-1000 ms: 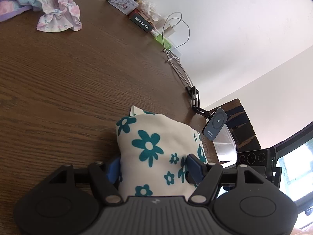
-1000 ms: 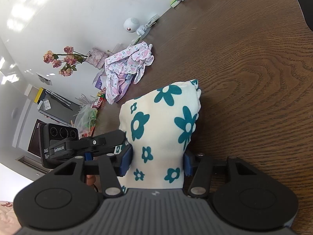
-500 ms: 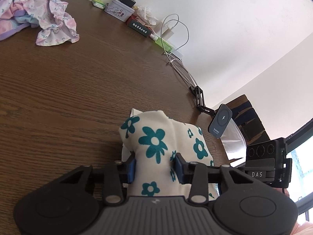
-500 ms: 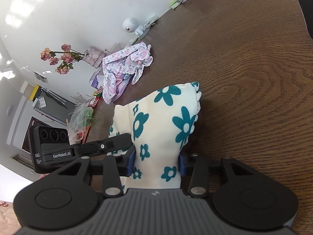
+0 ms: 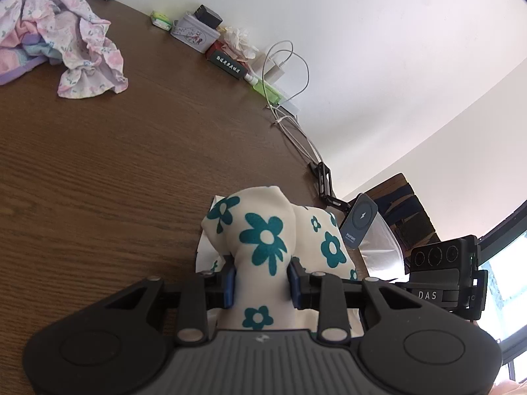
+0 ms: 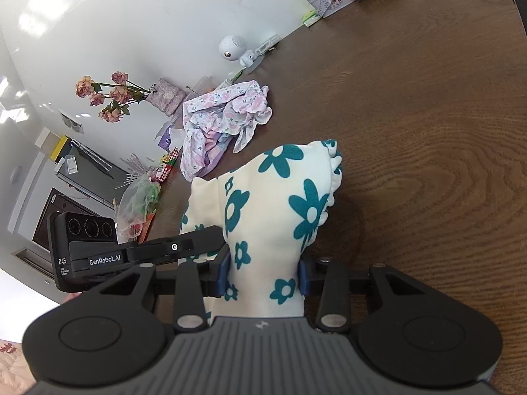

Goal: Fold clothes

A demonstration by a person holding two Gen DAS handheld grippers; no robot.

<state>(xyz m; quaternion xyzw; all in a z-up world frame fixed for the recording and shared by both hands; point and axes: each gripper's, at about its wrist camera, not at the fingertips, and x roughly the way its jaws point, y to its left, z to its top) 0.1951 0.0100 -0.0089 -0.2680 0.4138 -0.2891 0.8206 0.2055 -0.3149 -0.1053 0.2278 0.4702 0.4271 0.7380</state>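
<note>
A cream garment with teal flowers (image 5: 263, 233) is bunched and lifted off the brown wooden table (image 5: 98, 164). My left gripper (image 5: 262, 283) is shut on one end of it, blue pads pressing the cloth from both sides. In the right wrist view the same cream garment (image 6: 280, 204) rises between the fingers of my right gripper (image 6: 263, 275), which is shut on it. The left gripper's body (image 6: 131, 253) shows just to the left of the cloth there. The right gripper's camera block (image 5: 444, 270) appears at the right in the left wrist view.
A crumpled pink floral garment (image 5: 66, 42) lies at the far left of the table, also seen as the pink heap (image 6: 224, 118). Along the wall stand a tin (image 5: 194, 34), a dark box (image 5: 229, 64), chargers with white cables (image 5: 286, 75) and a phone mount (image 5: 359, 220). Dried roses (image 6: 105, 95) stand behind.
My left gripper's jaws closed from wide apart onto the flowered garment. The right gripper tightened a little on its end, and the cloth bunched up higher.
</note>
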